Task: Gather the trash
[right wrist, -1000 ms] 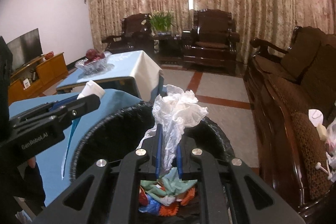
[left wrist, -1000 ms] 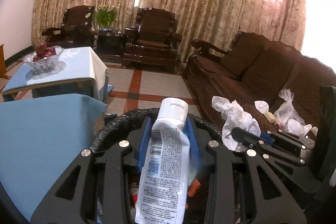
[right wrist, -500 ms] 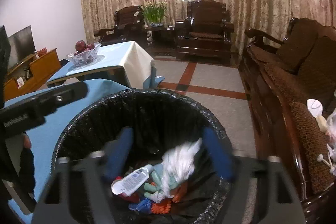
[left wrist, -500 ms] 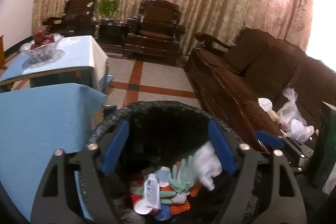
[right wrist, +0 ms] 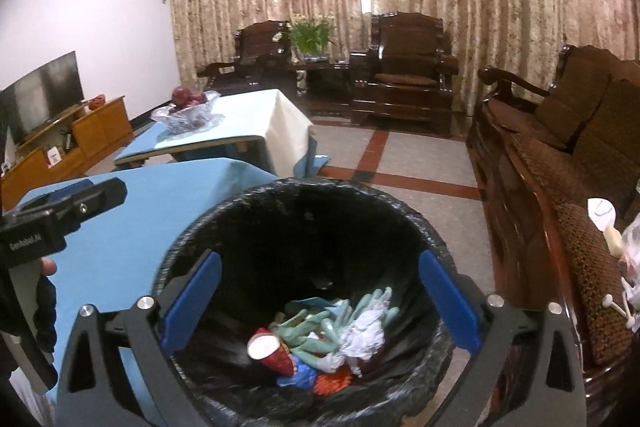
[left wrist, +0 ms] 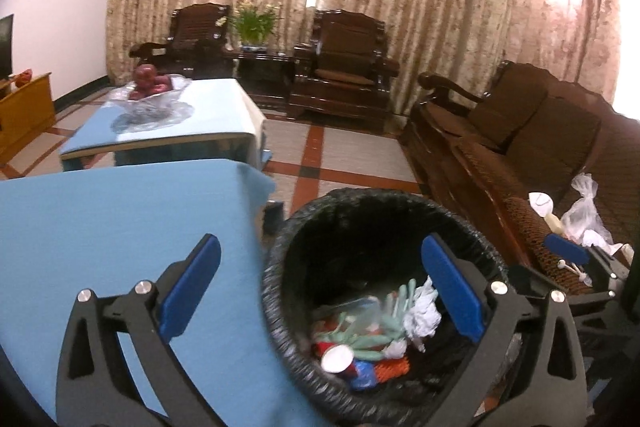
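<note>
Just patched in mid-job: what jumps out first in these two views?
The black-lined bin fills the foreground, with a red cup, green gloves and crumpled white plastic at its bottom. Both grippers, left and right, hang open and empty over it. More trash lies on the sofa at right.

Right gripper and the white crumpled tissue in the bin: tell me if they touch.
Apart. In the right wrist view the right gripper is wide open above the bin, and the tissue lies below among the trash.
</note>
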Demonstrator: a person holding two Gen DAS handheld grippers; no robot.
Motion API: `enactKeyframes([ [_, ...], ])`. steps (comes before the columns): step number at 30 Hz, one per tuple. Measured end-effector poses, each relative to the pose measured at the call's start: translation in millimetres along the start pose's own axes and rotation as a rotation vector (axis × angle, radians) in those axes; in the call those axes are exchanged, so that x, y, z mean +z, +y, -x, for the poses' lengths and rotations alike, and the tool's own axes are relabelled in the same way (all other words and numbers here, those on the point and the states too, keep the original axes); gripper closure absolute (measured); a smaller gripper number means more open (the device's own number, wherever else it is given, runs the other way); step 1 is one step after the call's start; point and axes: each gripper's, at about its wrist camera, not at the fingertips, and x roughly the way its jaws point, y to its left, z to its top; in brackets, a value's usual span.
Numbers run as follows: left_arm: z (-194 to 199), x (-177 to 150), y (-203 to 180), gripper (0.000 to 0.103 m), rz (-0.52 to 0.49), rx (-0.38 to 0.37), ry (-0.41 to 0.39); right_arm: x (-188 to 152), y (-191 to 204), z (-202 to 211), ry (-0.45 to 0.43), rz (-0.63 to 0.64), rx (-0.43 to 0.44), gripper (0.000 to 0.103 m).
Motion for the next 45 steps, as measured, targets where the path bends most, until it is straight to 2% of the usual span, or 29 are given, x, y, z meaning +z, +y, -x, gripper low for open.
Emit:
enactKeyframes([
  [5,35,-6,10,0.005,0.002,0.06,-0.012,2,14,24,-0.014,-0.01,0.042,0.006],
  [23,151,-12,14,0.005,-0.042,0.156,-0.106,12,65,117,-0.103,0.059,0.103,0.006],
  [36,202,-22,13,0.005,-0.033,0.169,-0.158,14,77,144,-0.118,0.06,0.122,0.006],
  [45,220,-19,11,0.005,-0.026,0.178,-0.194,13,90,160,-0.145,0.081,0.141,0.006],
])
